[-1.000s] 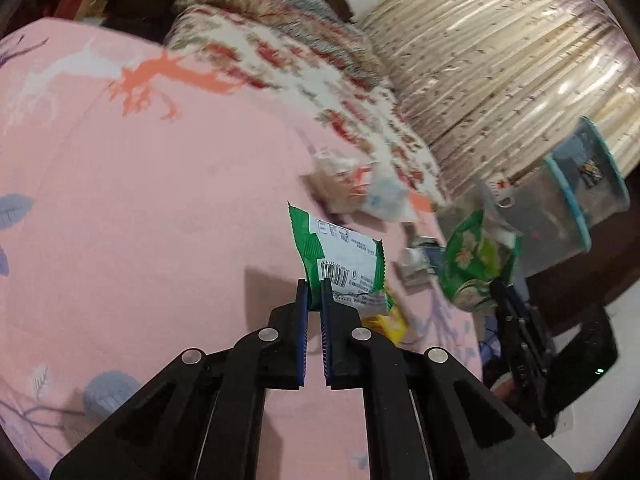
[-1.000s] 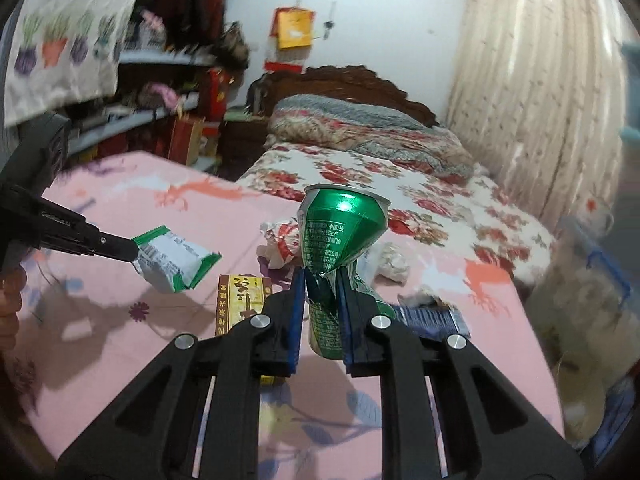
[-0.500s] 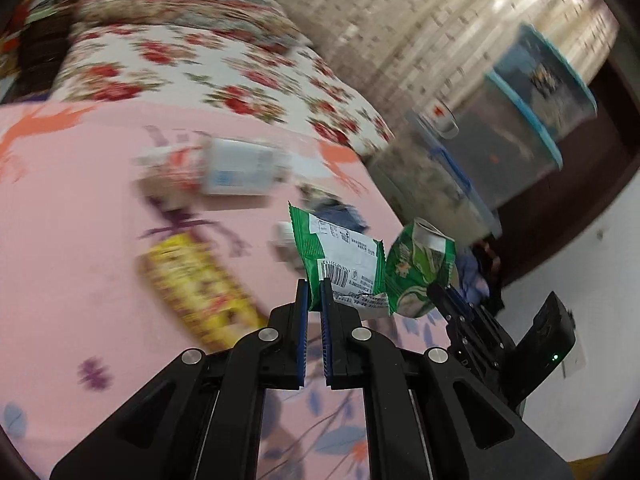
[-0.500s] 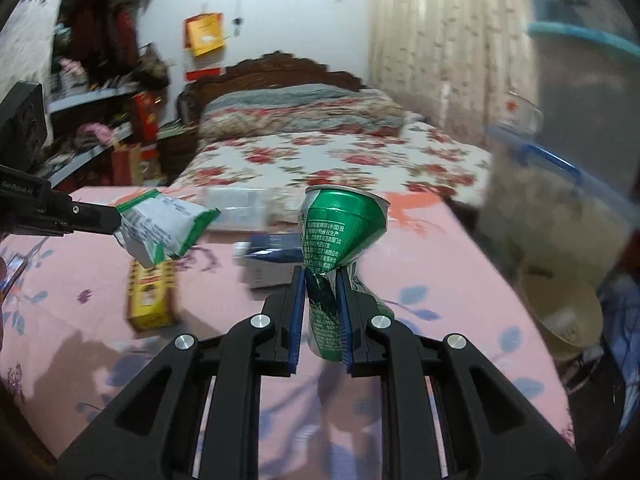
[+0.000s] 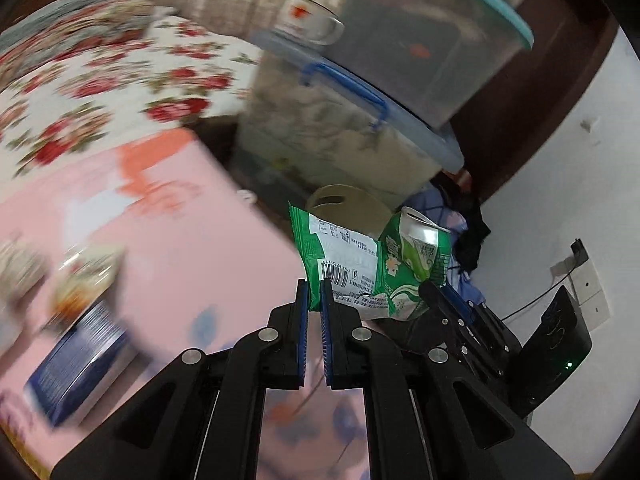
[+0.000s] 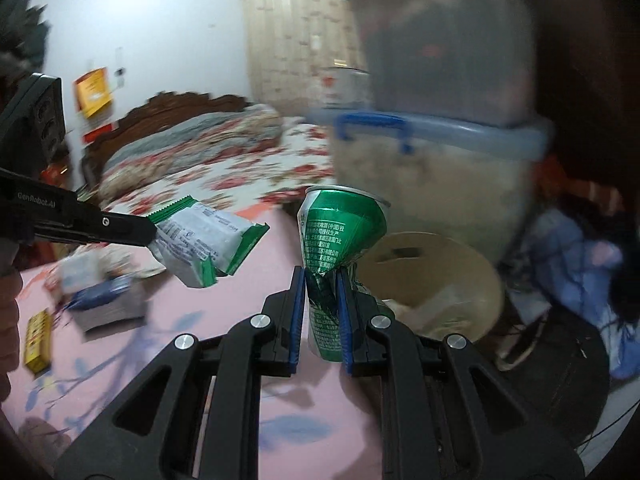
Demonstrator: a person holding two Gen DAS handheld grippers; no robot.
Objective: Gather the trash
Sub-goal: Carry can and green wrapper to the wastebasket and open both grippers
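Left wrist view: a green-and-white wrapper point(image 5: 340, 256) is being pinched by one edge in the closed left gripper point(image 5: 314, 300), in the air in front of the beige bin point(image 5: 360, 204). A crushed green can point(image 6: 336, 240) is being clamped at its dented waist by the right gripper point(image 6: 322, 280), just beside that bin point(image 6: 472, 276), past the pink bedspread's point(image 6: 240, 280) edge.
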